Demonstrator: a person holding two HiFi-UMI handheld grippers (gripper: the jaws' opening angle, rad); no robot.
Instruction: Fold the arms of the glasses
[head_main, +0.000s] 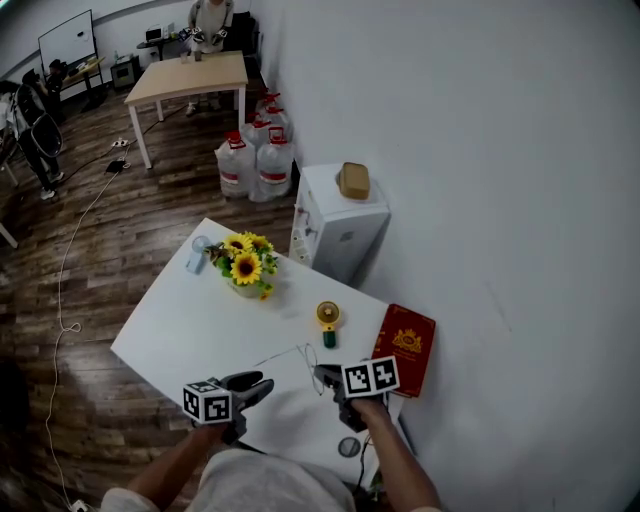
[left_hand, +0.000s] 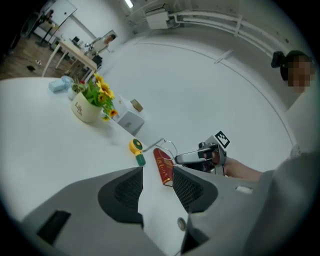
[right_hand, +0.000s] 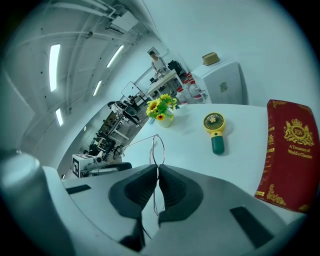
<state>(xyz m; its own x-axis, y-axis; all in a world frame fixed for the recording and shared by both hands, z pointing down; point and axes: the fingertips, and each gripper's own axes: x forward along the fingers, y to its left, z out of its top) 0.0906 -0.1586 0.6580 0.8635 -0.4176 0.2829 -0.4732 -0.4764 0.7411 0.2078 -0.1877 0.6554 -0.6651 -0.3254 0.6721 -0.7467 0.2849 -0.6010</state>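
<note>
"Glasses (right_hand: 157, 150) first: where were they?"

"Pinched in the right gripper (right_hand: 157, 170). Its jaws were closed on the thin wire frame, and a round lens stood up just past the tips."

"Were they folded?"

"Not fully. One arm (right_hand: 138, 141) stuck out sideways from the frame towards the left gripper (head_main: 262, 383). I couldn't tell how the other arm lay."

"Was the left gripper holding that arm?"

"No. Its jaws stood apart, and its own view showed only bare table (head_main: 190, 325) between them. It pointed across at the right gripper, near the glasses but not touching them."

"Were the glasses resting on the table?"

"They were low over the near part of the white top. Whether the frame touched the surface wasn't clear from any view."

"What else was on the table?"

"A small yellow fan (head_main: 327, 320) with a green handle lay flat just beyond the glasses. A red book (head_main: 405, 348) with gold print lay along the wall edge, on the right gripper's side. A pot of sunflowers (head_main: 245, 265) stood at the far end, well apart from both grippers."
</note>
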